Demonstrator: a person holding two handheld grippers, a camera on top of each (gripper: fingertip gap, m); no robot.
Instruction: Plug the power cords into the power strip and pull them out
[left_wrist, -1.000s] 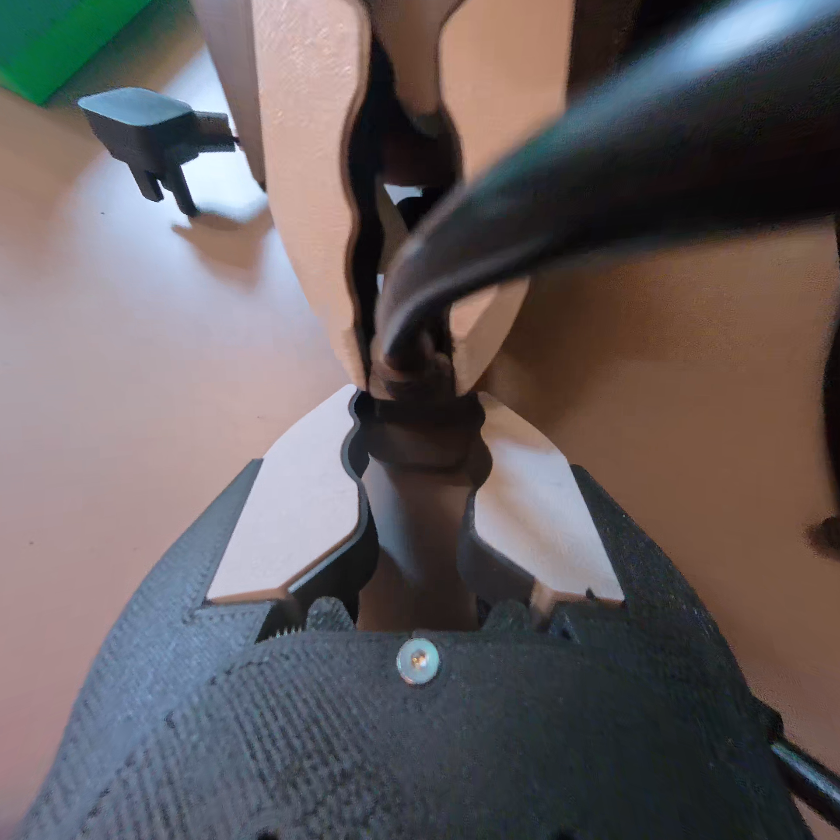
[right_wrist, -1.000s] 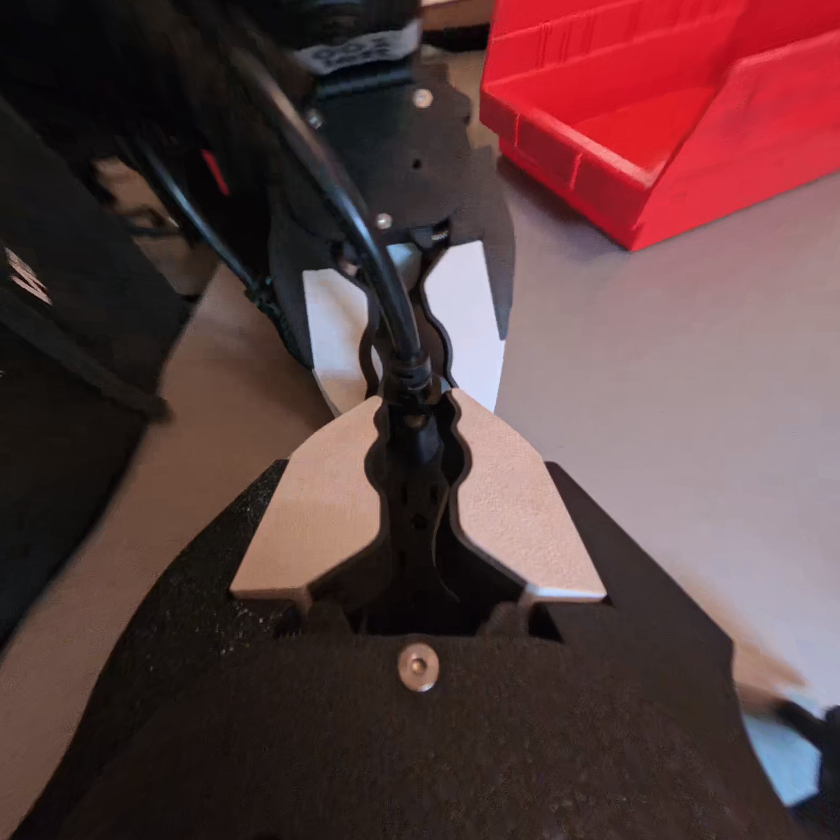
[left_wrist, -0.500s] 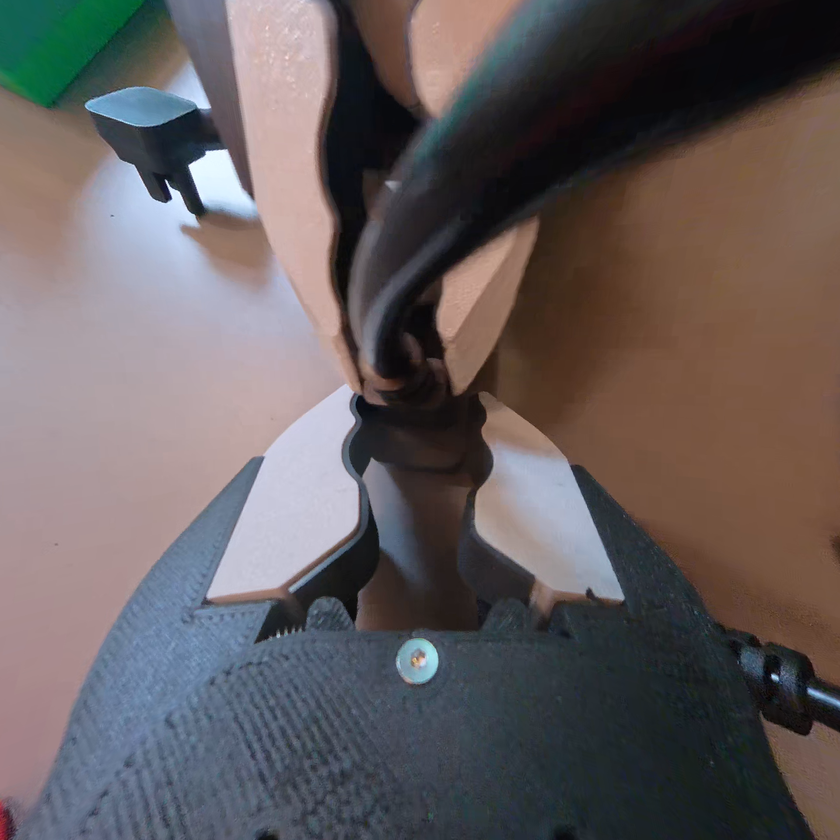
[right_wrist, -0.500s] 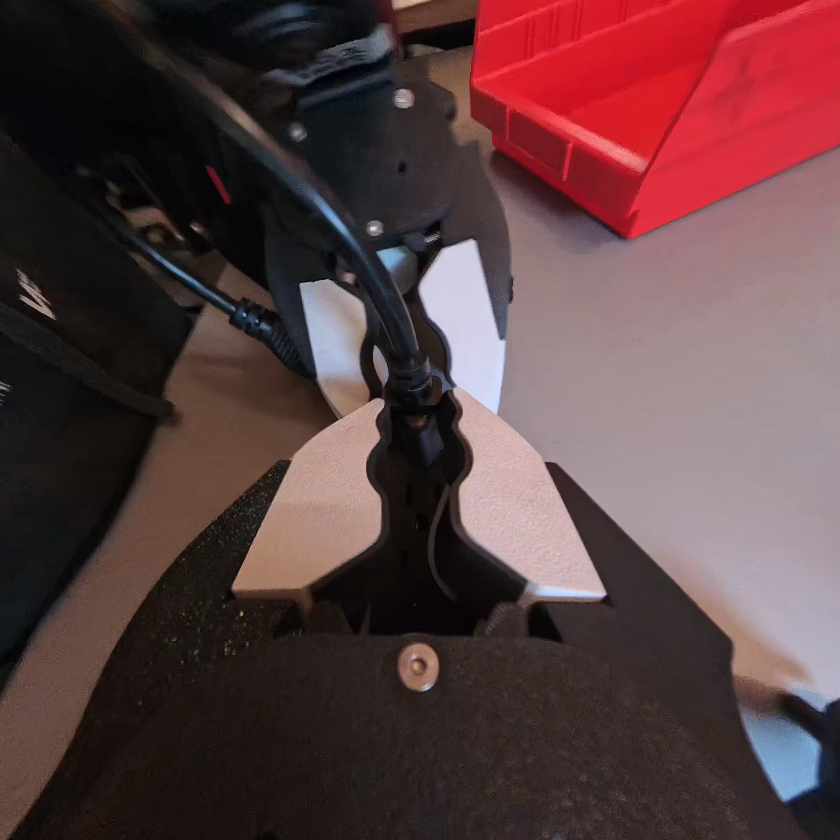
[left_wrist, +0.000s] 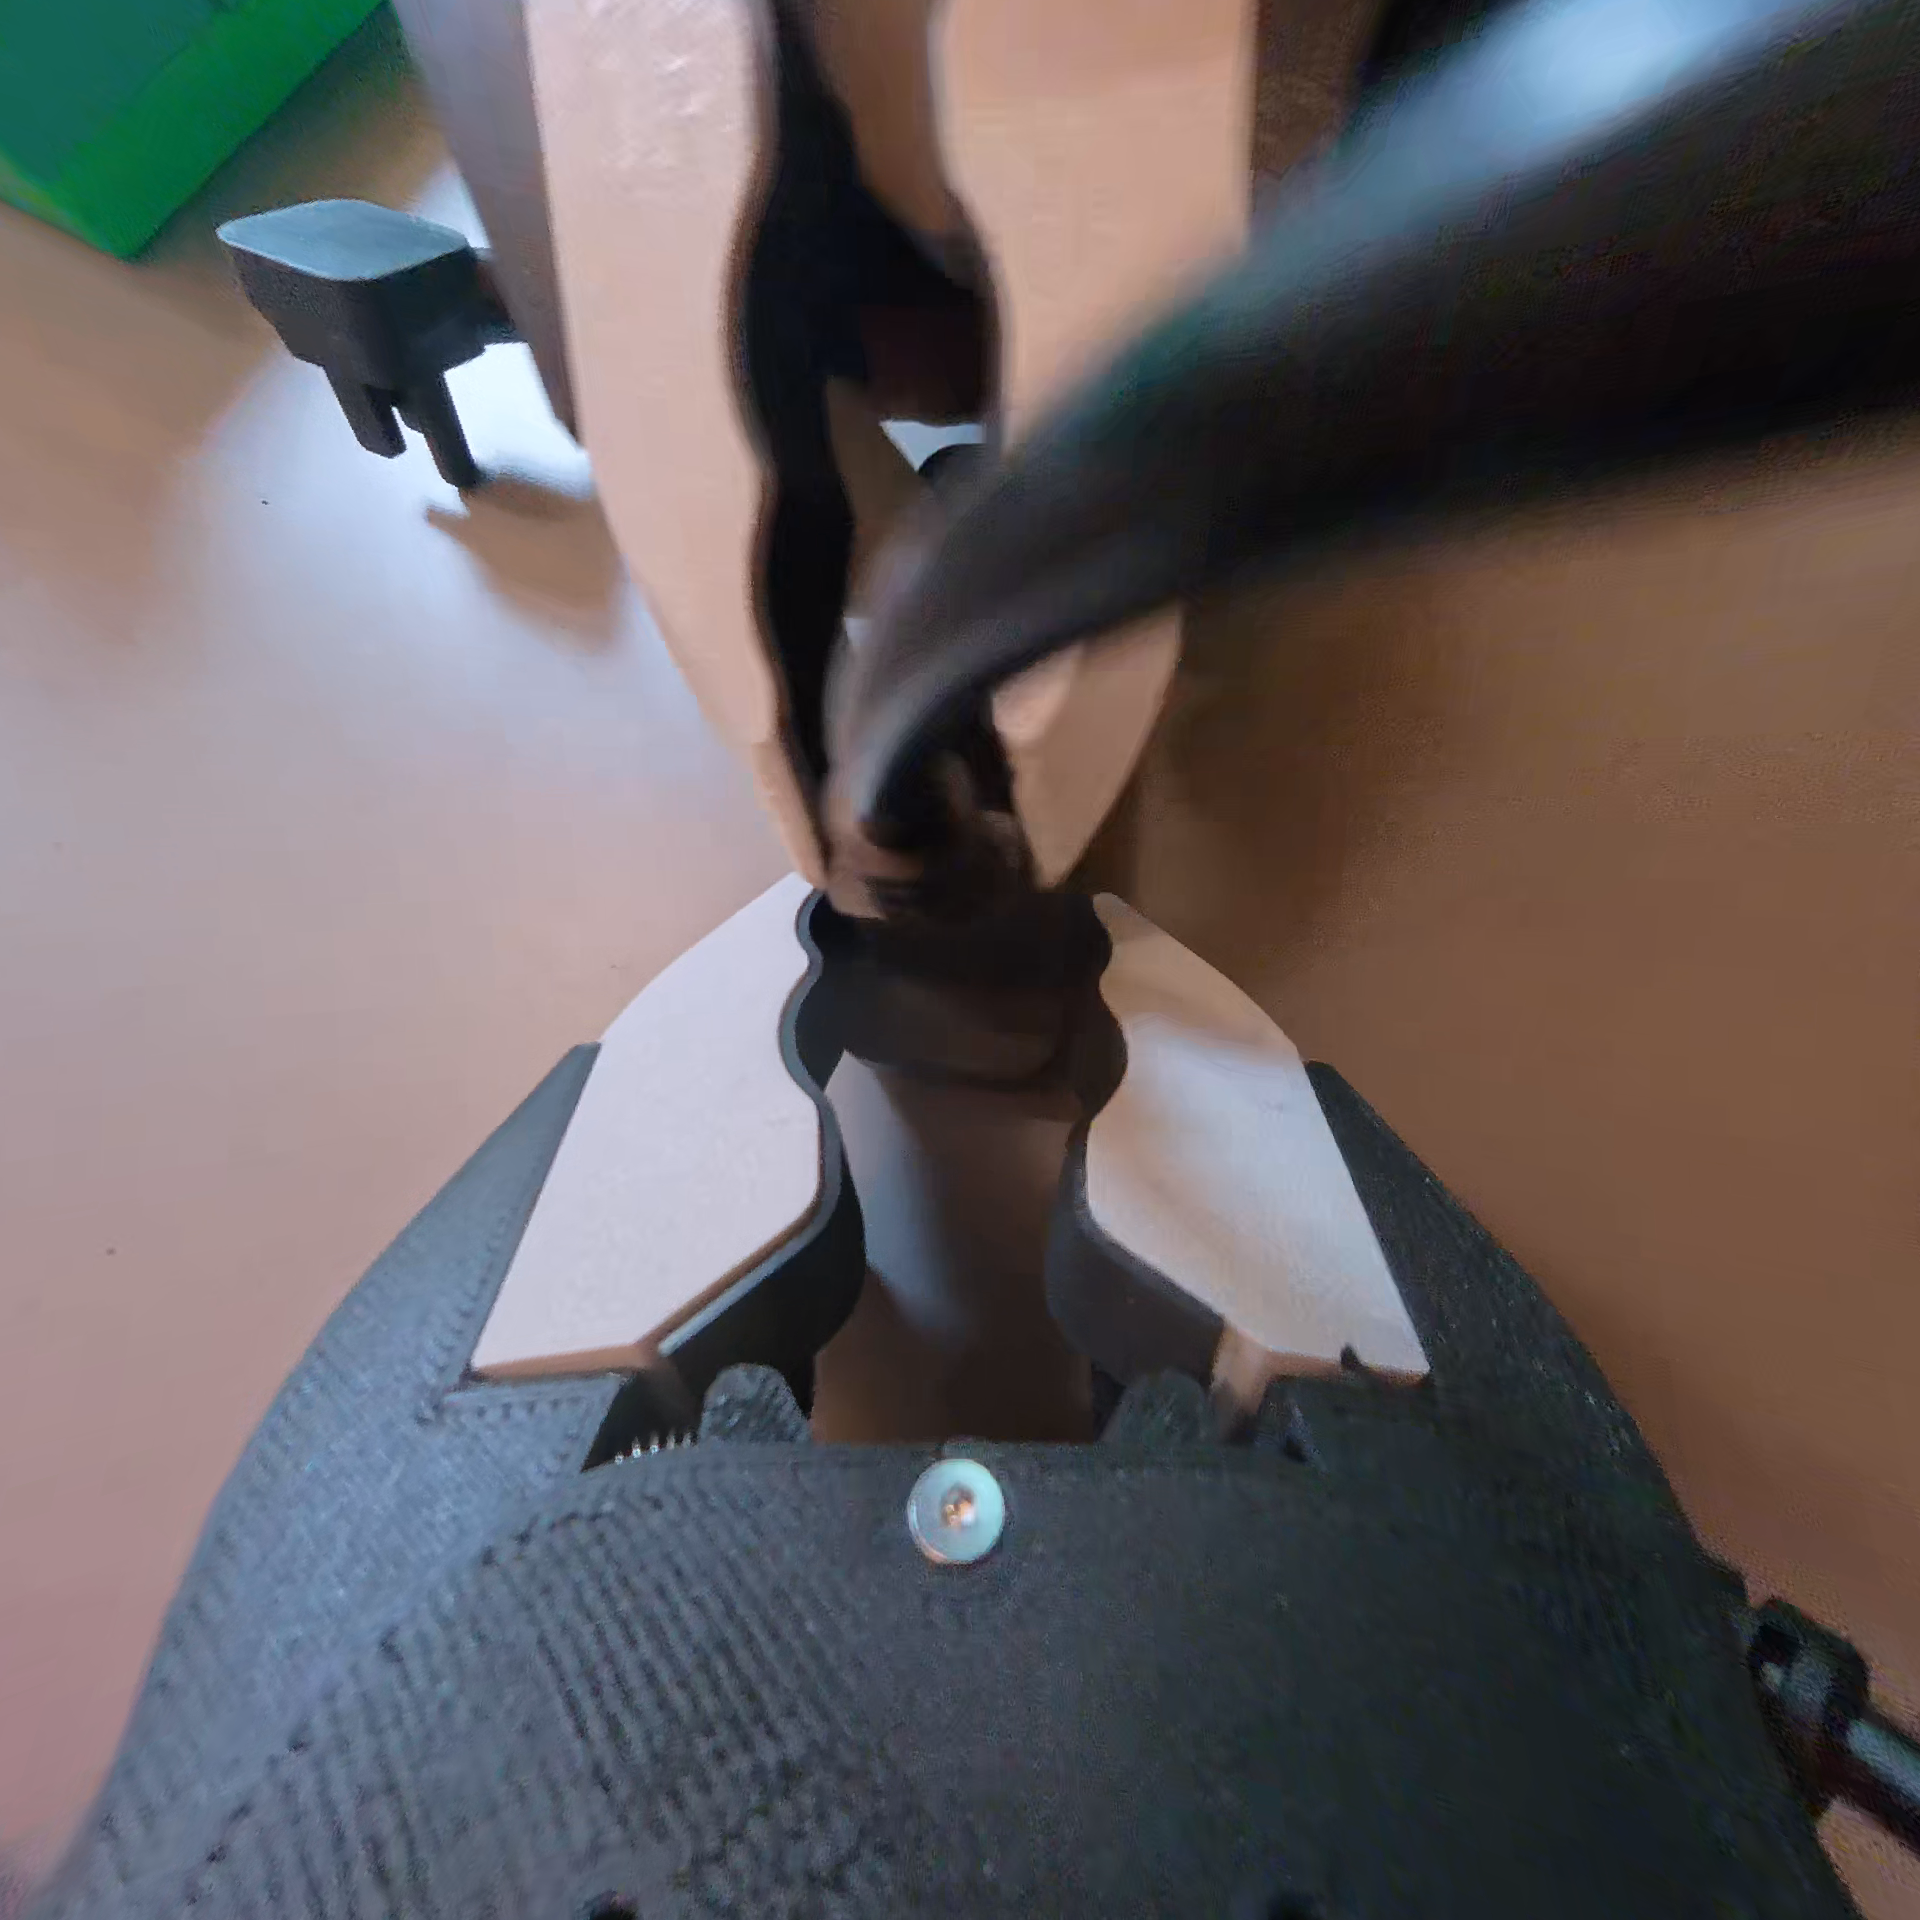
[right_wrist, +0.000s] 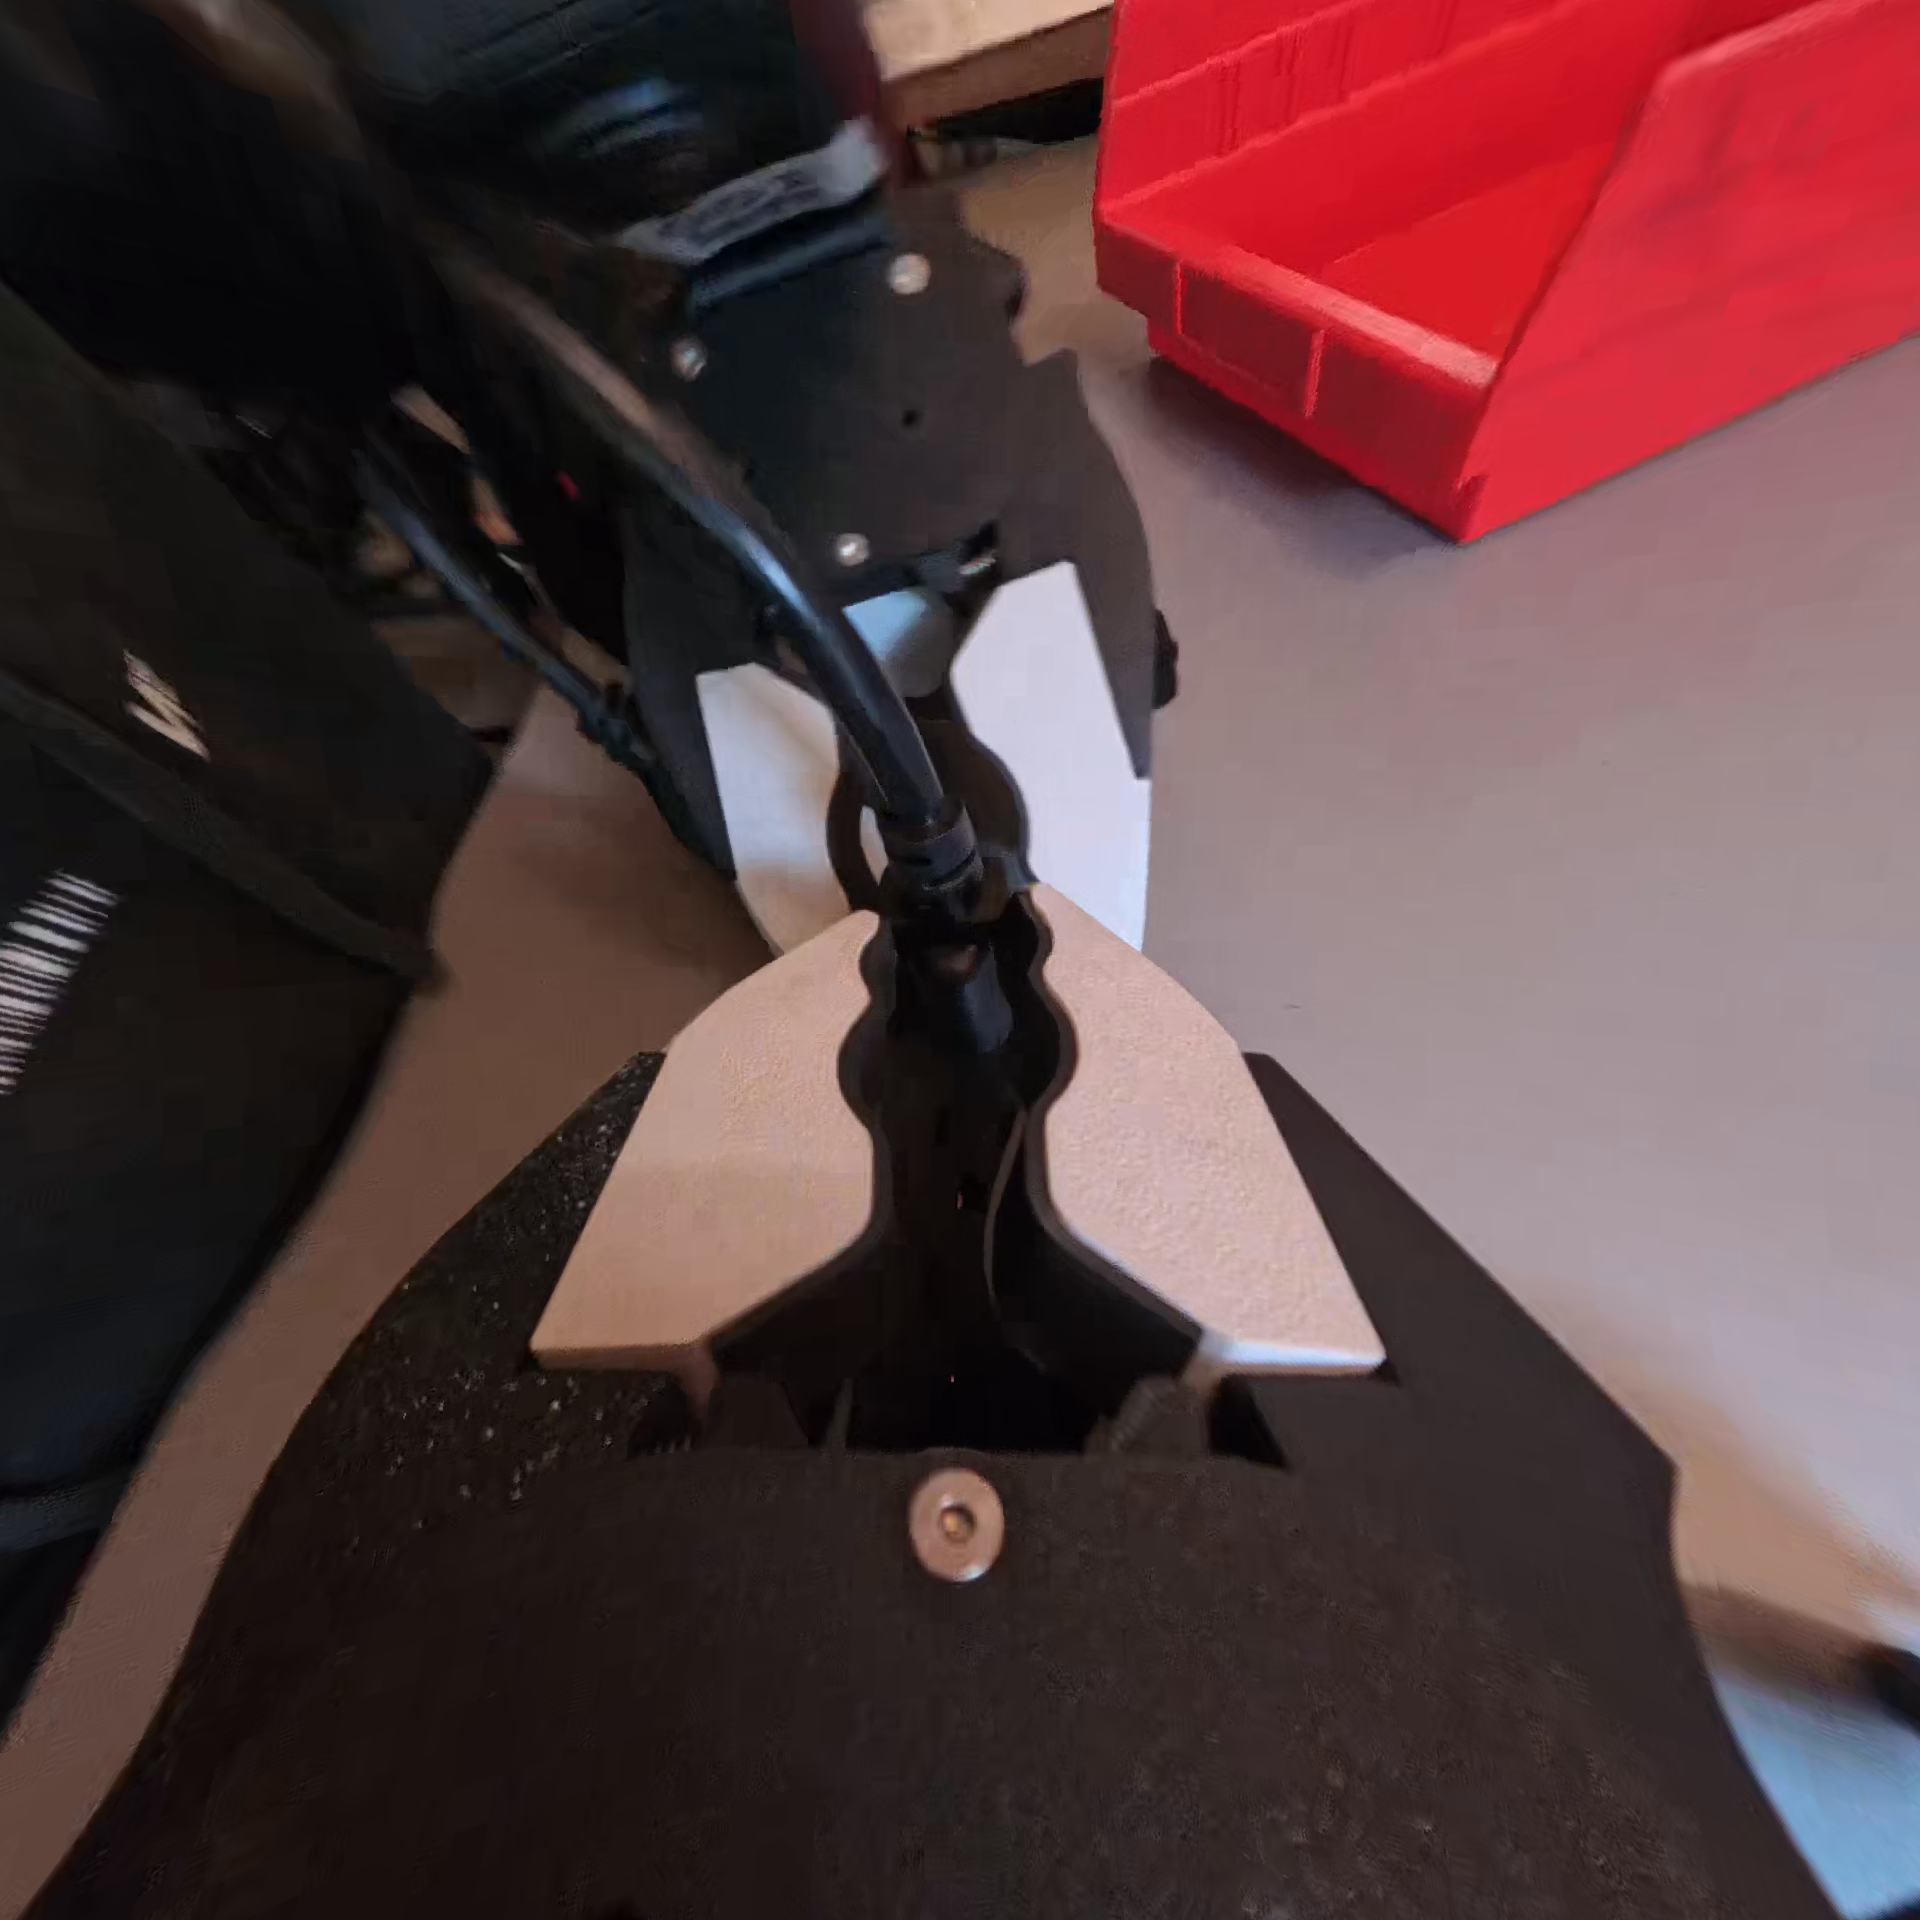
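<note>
A black power cord (left_wrist: 1455, 312) arcs in from the upper right and ends in a black connector (left_wrist: 966, 997). My left gripper (left_wrist: 956, 914) is shut on that connector. My right gripper (left_wrist: 935, 831) faces it tip to tip and is shut on the cord's ribbed end just beyond. In the right wrist view my right gripper (right_wrist: 951, 920) clamps the cord end (right_wrist: 935, 852), with the left gripper (right_wrist: 935, 868) opposite. A loose black plug (left_wrist: 353, 301) lies on the table at far left. No power strip is in view.
A green bin (left_wrist: 125, 104) stands at the far left corner. A red bin (right_wrist: 1507, 260) stands at the upper right of the right wrist view. A black bag (right_wrist: 156, 831) fills its left side. A second thin cable (left_wrist: 1829, 1704) trails at the lower right. The gap from one gripper's tips to the other's is roughly 5 centimeters.
Both grippers keep their hold, tip to tip. The cord loop above them has swung a little. The pair has shifted only slightly over the table.
</note>
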